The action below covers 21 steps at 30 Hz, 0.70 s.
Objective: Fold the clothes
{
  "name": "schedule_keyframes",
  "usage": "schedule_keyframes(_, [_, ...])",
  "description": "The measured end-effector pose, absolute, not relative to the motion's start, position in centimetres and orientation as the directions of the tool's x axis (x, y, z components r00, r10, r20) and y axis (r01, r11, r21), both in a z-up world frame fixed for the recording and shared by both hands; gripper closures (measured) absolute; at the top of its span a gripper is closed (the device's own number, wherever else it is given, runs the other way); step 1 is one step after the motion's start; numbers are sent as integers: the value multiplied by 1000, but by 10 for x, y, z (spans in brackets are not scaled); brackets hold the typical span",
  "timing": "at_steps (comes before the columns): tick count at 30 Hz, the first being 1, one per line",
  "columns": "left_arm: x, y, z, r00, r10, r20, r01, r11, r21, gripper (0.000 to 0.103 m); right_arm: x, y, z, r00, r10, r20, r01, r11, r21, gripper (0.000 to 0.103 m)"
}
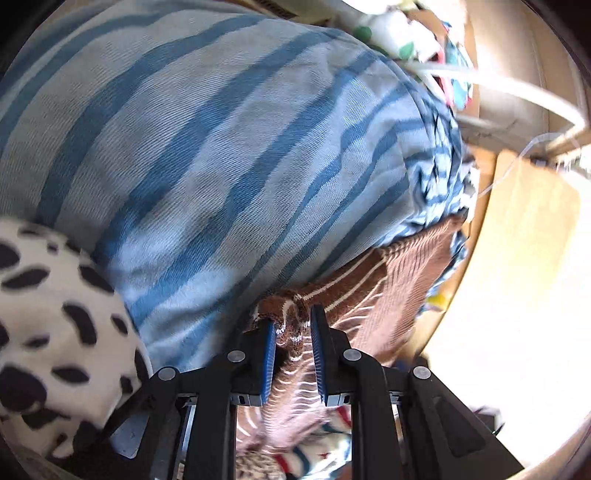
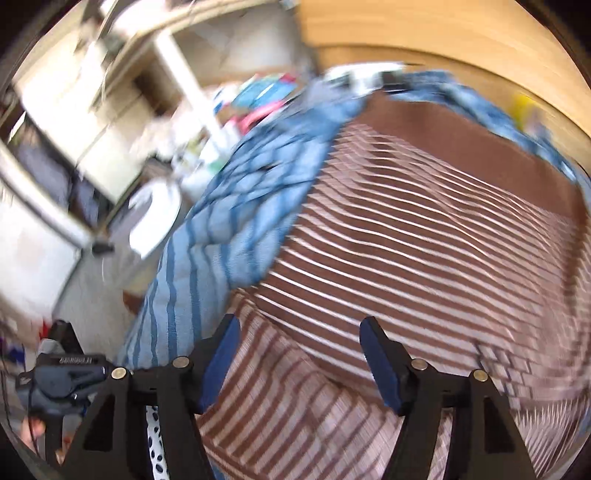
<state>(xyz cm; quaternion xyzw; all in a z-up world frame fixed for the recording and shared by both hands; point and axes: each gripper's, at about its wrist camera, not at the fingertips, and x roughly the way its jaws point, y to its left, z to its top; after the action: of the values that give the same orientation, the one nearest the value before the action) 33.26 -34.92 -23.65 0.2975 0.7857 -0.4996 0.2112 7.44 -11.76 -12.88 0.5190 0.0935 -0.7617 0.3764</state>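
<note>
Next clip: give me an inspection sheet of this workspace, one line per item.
Surface: blue striped bedding.
Job's things: brown striped garment, spread on the bedding.
Clutter: spotted fabric; colourful items, blurred.
Grippers: left gripper shut on a bunched edge of the garment; right gripper open above the garment, holding nothing.
Cables: thin white cord.
Surroundings: wooden board; white shelving, blurred.

Surface: wooden table (image 2: 424, 33), light grain, bare along its far edge.
Directly on it: blue striped cloth (image 2: 236, 206), rumpled.
On the cloth: brown striped garment (image 2: 424, 229), spread across and overlapping it.
</note>
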Motion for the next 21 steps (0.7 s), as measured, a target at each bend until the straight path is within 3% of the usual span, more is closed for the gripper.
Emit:
schedule_keyframes(3, [378, -345, -218, -726, 240, -644, 682, 369, -631, 84, 85, -94, -143, -169, -435, -884, 633, -735, 241, 39])
schedule_keyframes(4, [384, -345, -212, -710, 232, -664, 697, 365, -618, 84, 91, -91, -151, -148, -416, -897, 635, -736, 236, 56])
schedule_keyframes(5, [394, -342, -204, -695, 212, -687, 710, 358, -607, 81, 96, -88, -159, -126, -397, -909, 639, -733, 232, 67])
schedule_keyframes(8, [423, -345, -179, -687, 134, -714, 710, 332, -621, 53, 118, -101, -185, -58, -399, -915, 670, -695, 261, 72])
schedule_keyframes(11, [423, -354, -156, -673, 111, -732, 734, 223, -641, 51, 133, -121, -204, 1, -420, -907, 677, -668, 310, 72])
schedule_keyframes(13, [403, -354, -146, -642, 136, -755, 766, 75, -638, 57, 145, -136, -213, 39, -433, -901, 698, -633, 334, 72])
schedule_keyframes(14, [390, -350, -143, -617, 153, -772, 781, -3, -625, 70, 150, -143, -217, 50, -419, -907, 713, -620, 326, 72])
schedule_keyframes(16, [358, -338, -143, -541, 193, -819, 800, -182, -571, 74, 158, -148, -221, 62, -405, -912, 734, -601, 316, 72])
schedule_keyframes(18, [327, -320, -149, -449, 226, -865, 791, -350, -502, 85, 152, -139, -216, 75, -427, -901, 708, -614, 349, 72])
schedule_keyframes(21, [300, -296, -167, -338, 234, -912, 771, -486, -411, 91, 136, -116, -200, 32, -448, -894, 665, -658, 353, 72])
